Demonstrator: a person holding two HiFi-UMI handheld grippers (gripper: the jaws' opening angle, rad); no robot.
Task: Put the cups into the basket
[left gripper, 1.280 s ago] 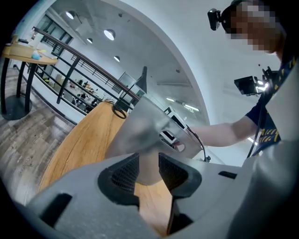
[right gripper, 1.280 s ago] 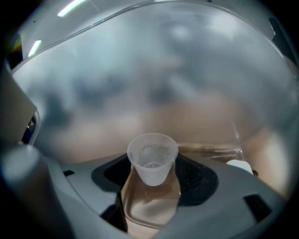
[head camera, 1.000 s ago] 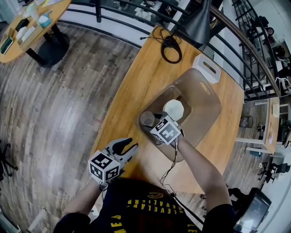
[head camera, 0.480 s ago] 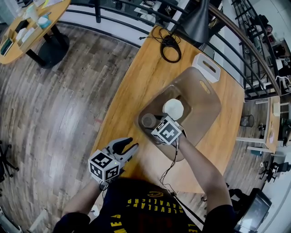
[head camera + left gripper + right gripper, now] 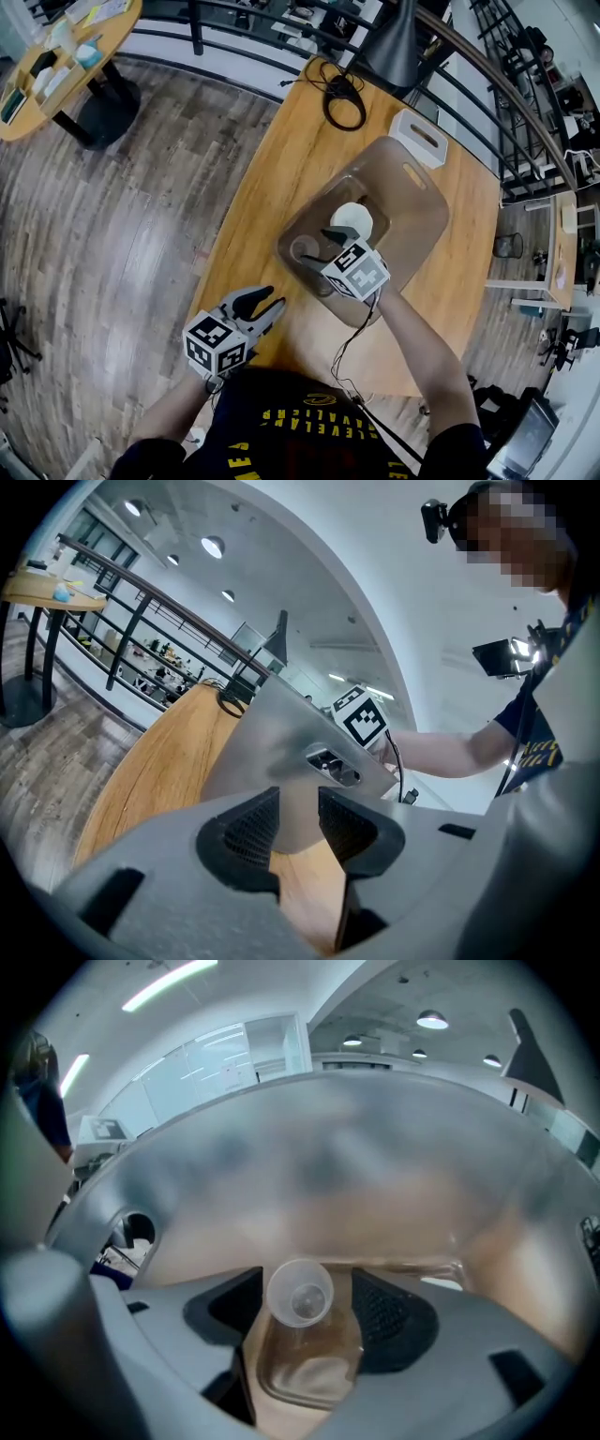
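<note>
Hovering over the translucent basket (image 5: 424, 199) on the wooden table (image 5: 281, 178), the right gripper (image 5: 326, 239) has its jaws spread wide and grips nothing. Below them a clear cup (image 5: 300, 1290) stands on the basket floor, near a white cup (image 5: 352, 218). The left gripper (image 5: 258, 305) waits beside the basket, its jaws narrowly apart and empty.

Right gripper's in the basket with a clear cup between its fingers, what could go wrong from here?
The clear cup sits close against one finger of the open right gripper; pulling out off-centre could catch and tip it. The white cup is right beside the gripper in the basket, so a sideways swing might knock it.
</note>
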